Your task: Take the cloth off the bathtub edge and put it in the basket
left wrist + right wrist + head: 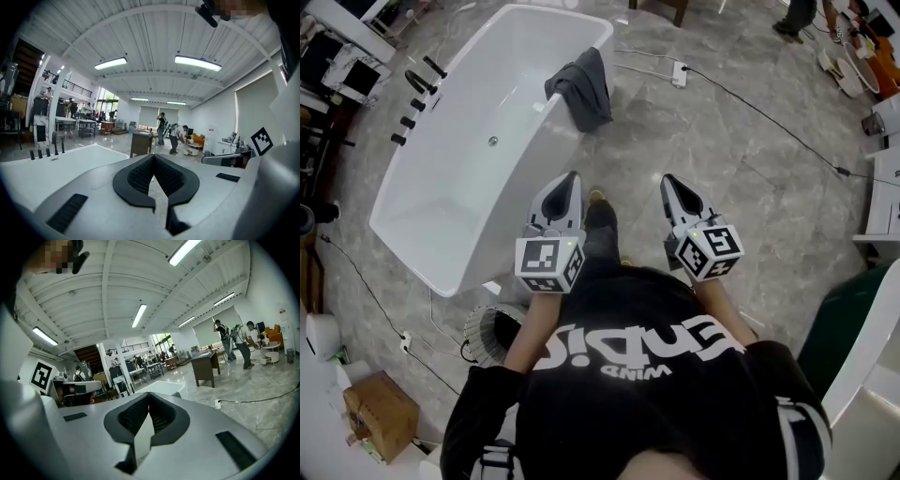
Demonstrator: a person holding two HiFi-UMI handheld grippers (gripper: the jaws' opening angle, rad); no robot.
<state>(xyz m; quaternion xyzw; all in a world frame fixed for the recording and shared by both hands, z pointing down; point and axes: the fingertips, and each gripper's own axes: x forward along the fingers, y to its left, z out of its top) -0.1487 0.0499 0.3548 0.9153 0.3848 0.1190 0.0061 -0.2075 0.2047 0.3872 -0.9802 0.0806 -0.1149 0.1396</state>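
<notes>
jaws: tips together, nothing held | left tool (572,176) | right tool (667,179)

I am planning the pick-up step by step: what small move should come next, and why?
Probably bring the left gripper forward toward the dark grey cloth. The cloth hangs over the bathtub edge, well ahead of it; the left gripper is shut, empty and nearer than the right gripper.
</notes>
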